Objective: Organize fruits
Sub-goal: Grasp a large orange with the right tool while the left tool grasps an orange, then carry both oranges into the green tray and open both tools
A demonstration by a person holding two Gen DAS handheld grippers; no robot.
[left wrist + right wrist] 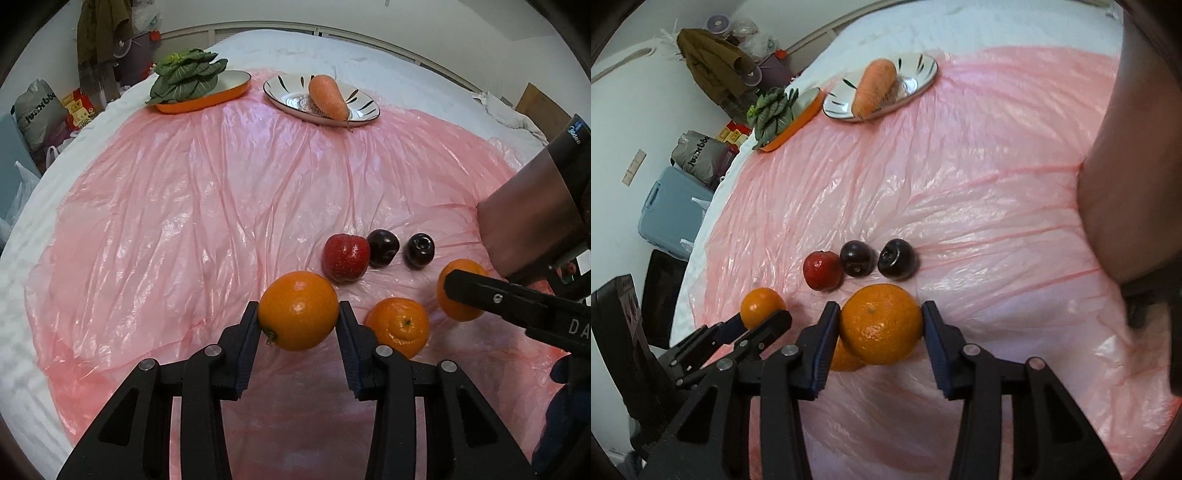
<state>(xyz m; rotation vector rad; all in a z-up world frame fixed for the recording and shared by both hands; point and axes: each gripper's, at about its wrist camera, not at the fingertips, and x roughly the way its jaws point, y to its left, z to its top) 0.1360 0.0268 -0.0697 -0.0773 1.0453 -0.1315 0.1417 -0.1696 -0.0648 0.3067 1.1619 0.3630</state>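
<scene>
My left gripper [298, 314] is shut on a smooth orange [298, 310], held just above the pink plastic sheet [184, 221]. My right gripper [881, 314] is shut on a larger mandarin [881, 323], both pads against its sides. A third mandarin [399, 326] lies on the sheet between the two grippers and is partly hidden under the held one in the right wrist view. Just beyond lie a strawberry [345, 262] and two dark cherries [383, 247] [419, 251] in a row. The right gripper [458, 291] enters the left wrist view from the right.
At the far end stand an orange tray [236, 86] with leafy greens [184, 79] and a striped plate [280, 96] with a carrot [328, 98]. A person's forearm [528, 214] reaches in from the right. Bags and a blue bin [668, 210] stand beside the bed.
</scene>
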